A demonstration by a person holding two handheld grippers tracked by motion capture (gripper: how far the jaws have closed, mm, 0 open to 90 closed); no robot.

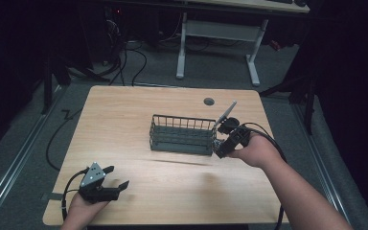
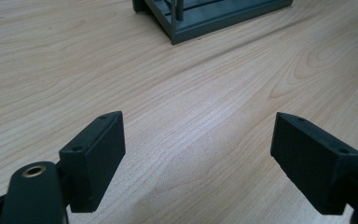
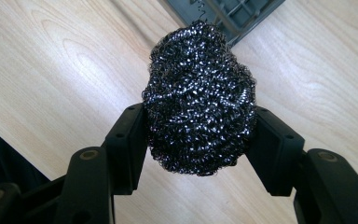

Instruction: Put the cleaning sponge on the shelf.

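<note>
A dark steel-wool scourer [image 3: 199,93] sits squeezed between the two black jaws of my right gripper [image 3: 199,116], held a little above the wooden table. In the high view the right gripper [image 1: 219,149] hangs at the right end of a dark wire basket [image 1: 182,118] that stands mid-table. A corner of that basket [image 3: 242,11] lies just beyond the scourer. My left gripper [image 1: 117,176] rests low near the table's front left, jaws wide open with bare wood between them [image 2: 198,140]. The basket's near corner [image 2: 205,21] lies far ahead of it.
The light wooden table [image 1: 124,110] has a round cable hole [image 1: 209,101] near its far edge. Beyond it, a second desk on white legs [image 1: 181,48] stands on grey carpet, with cables on the floor [image 1: 124,57]. The surroundings are dark.
</note>
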